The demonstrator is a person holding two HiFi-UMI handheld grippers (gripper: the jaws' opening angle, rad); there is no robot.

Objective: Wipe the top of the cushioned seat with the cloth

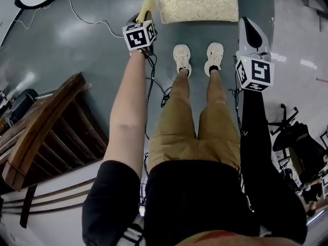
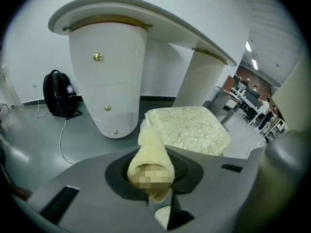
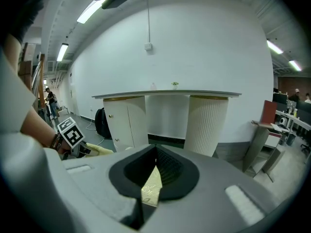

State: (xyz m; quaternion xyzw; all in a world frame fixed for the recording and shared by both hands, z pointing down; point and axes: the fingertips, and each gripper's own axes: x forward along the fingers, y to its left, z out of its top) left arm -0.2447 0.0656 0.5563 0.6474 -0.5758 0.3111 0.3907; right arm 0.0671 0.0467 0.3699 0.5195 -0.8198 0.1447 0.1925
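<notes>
Two grippers are up, both in front of the cushioned seat (image 1: 197, 1), which sits on the grey floor (image 1: 92, 45) just beyond our shoes (image 1: 182, 58). Left gripper (image 2: 155, 169) is clamped on the rolled pale-yellow cloth (image 2: 146, 144); the roll sticks out past the jaws toward the seat's near-left corner. From the head view the cloth tip sits just beside that corner, and we can't tell whether it touches. The seat top is gold-patterned fabric, with nothing lying on it in the part we see. Right gripper (image 3: 154, 173) is off the seat's right front corner, apart from it. Its jaws are drawn together with nothing gripped, and only a thin wedge of the gold fabric shows through between them. Behind the seat stands a white desk (image 2: 107, 76) with rounded pedestals and brass knobs, and a black backpack (image 2: 58, 93) leans by the wall to its left. A dark wooden chair (image 1: 41, 132) is at our left side, well clear of both grippers.
</notes>
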